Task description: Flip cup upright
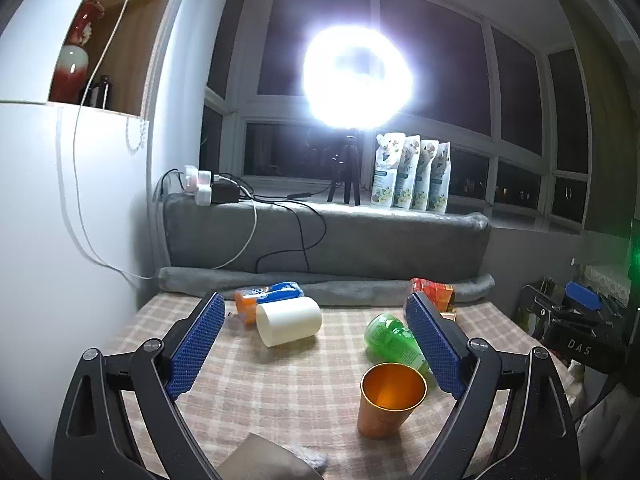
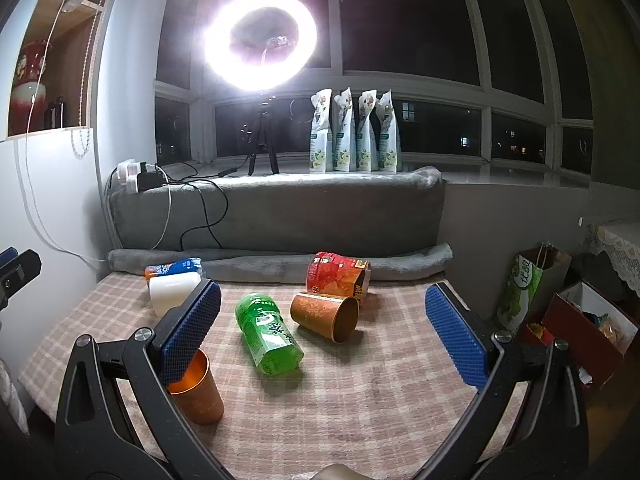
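An orange metal cup (image 1: 390, 398) stands upright on the checked tablecloth, near the front; it also shows in the right wrist view (image 2: 198, 390), partly behind my right gripper's left finger. A second orange cup (image 2: 326, 314) lies on its side, mouth toward the front right. A white cup (image 1: 288, 320) lies on its side further back; it also shows in the right wrist view (image 2: 172, 290). My left gripper (image 1: 316, 344) is open and empty above the table. My right gripper (image 2: 324, 334) is open and empty, with the lying orange cup between its fingers, further ahead.
A green bottle (image 2: 268, 334) lies on the table (image 2: 360, 400) beside the orange cups. A red snack canister (image 2: 336, 276) and a blue-orange packet (image 2: 174, 268) lie at the back by a grey cushion roll. Bags and boxes (image 2: 520, 288) stand off the table's right edge.
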Action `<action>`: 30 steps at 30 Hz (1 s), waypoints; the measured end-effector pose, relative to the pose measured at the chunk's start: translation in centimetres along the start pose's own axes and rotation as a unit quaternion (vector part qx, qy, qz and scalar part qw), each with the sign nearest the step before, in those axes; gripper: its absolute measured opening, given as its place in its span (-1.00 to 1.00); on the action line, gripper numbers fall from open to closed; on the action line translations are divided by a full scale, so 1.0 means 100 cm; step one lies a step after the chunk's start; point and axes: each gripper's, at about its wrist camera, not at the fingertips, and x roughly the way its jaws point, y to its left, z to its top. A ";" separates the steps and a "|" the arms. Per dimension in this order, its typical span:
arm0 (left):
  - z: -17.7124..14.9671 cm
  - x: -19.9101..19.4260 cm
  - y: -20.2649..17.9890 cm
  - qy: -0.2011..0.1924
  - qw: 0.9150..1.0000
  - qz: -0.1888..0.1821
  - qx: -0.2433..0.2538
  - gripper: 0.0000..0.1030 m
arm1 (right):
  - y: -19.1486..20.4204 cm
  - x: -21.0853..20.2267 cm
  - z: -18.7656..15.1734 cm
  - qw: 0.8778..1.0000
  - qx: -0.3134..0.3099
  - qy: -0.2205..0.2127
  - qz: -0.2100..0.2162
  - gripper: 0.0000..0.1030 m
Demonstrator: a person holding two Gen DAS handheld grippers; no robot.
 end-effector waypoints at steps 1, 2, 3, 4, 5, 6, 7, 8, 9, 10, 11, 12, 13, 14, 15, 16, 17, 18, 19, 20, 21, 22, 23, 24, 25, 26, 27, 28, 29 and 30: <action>0.000 0.000 0.000 0.000 1.000 0.000 0.001 0.79 | -0.001 0.000 0.000 1.000 0.002 0.000 0.000 1.00; 0.000 0.000 0.000 0.001 1.000 -0.001 0.001 0.79 | -0.002 0.000 0.000 1.000 0.003 0.000 -0.001 1.00; 0.000 0.001 -0.001 0.002 1.000 -0.002 0.003 0.79 | -0.002 0.001 0.000 1.000 0.004 0.000 -0.001 1.00; 0.001 0.001 -0.001 0.002 1.000 -0.002 0.004 0.79 | -0.002 0.001 0.000 1.000 0.003 0.000 -0.001 1.00; 0.001 0.001 -0.001 0.003 1.000 -0.002 0.004 0.79 | -0.003 0.001 0.000 1.000 0.003 0.000 -0.001 1.00; 0.001 0.002 -0.002 0.003 1.000 -0.003 0.005 0.79 | -0.003 0.001 0.000 1.000 0.002 0.000 -0.002 1.00; 0.001 0.002 -0.002 0.003 1.000 -0.003 0.006 0.79 | -0.003 0.001 0.000 1.000 0.002 0.001 -0.002 1.00; 0.001 0.002 -0.003 0.004 1.000 -0.003 0.006 0.79 | -0.003 0.001 0.000 1.000 0.003 0.001 -0.001 1.00; 0.001 0.002 -0.004 0.004 1.000 -0.004 0.007 0.79 | -0.003 0.001 0.000 1.000 0.003 0.001 -0.001 1.00; 0.001 0.002 -0.004 0.004 1.000 -0.005 0.007 0.79 | -0.003 0.001 0.000 1.000 0.003 0.001 -0.001 1.00; 0.002 0.002 -0.004 0.005 1.000 -0.005 0.007 0.79 | -0.003 0.001 0.000 1.000 0.003 0.001 -0.001 1.00; 0.002 0.002 -0.005 0.005 1.000 -0.006 0.008 0.79 | -0.003 0.001 0.000 1.000 0.004 0.001 -0.001 1.00; 0.003 0.002 -0.005 0.005 1.000 -0.006 0.008 0.79 | -0.002 0.001 0.000 1.000 0.004 0.001 -0.001 1.00; 0.003 0.002 -0.005 0.005 1.000 -0.007 0.008 0.79 | -0.002 0.001 0.000 1.000 0.004 0.001 -0.001 1.00; 0.003 0.002 -0.005 0.005 1.000 -0.007 0.009 0.79 | -0.003 0.001 0.000 1.000 0.004 0.001 -0.001 1.00; 0.003 0.002 -0.005 0.005 1.000 -0.008 0.009 0.79 | -0.003 0.001 0.000 1.000 0.004 0.001 -0.001 1.00; 0.003 0.002 -0.004 0.005 1.000 -0.008 0.009 0.79 | -0.003 0.002 0.000 1.000 0.003 0.001 -0.001 1.00; 0.003 0.002 -0.005 0.005 1.000 -0.009 0.009 0.79 | -0.003 0.002 0.000 1.000 0.003 0.001 -0.001 1.00; 0.003 0.002 -0.005 0.006 1.000 -0.009 0.009 0.79 | -0.003 0.002 0.000 1.000 0.003 0.001 -0.001 1.00; 0.003 0.002 -0.005 0.006 1.000 -0.009 0.009 0.79 | -0.003 0.002 0.000 1.000 0.003 0.001 -0.001 1.00; 0.003 0.003 -0.005 0.007 1.000 -0.010 0.009 0.79 | -0.003 0.002 0.000 1.000 0.003 0.001 -0.001 1.00; 0.003 0.003 -0.005 0.007 1.000 -0.010 0.008 0.79 | -0.003 0.002 0.000 1.000 0.004 0.001 -0.001 1.00; 0.003 0.003 -0.004 0.008 1.000 -0.011 0.008 0.79 | -0.003 0.002 0.000 1.000 0.004 0.001 -0.002 1.00; 0.003 0.004 -0.005 0.009 1.000 -0.012 0.008 0.79 | -0.003 0.002 0.000 1.000 0.003 0.002 -0.002 1.00; 0.003 0.004 -0.005 0.009 1.000 -0.012 0.008 0.79 | -0.004 0.002 0.000 1.000 0.003 0.002 -0.002 1.00; 0.003 0.004 -0.005 0.010 1.000 -0.012 0.008 0.79 | -0.004 0.002 0.000 1.000 0.004 0.002 -0.002 1.00; 0.003 0.004 -0.005 0.010 1.000 -0.013 0.007 0.79 | -0.004 0.002 0.000 1.000 0.004 0.003 -0.001 1.00; 0.003 0.004 -0.005 0.011 1.000 -0.013 0.007 0.79 | -0.003 0.002 0.000 1.000 0.004 0.003 -0.002 1.00; 0.003 0.004 -0.004 0.012 1.000 -0.014 0.005 0.79 | -0.003 0.003 -0.001 1.000 0.003 0.003 -0.002 1.00; 0.003 0.005 -0.004 0.013 1.000 -0.015 0.004 0.79 | -0.003 0.003 -0.001 1.000 0.003 0.003 -0.002 1.00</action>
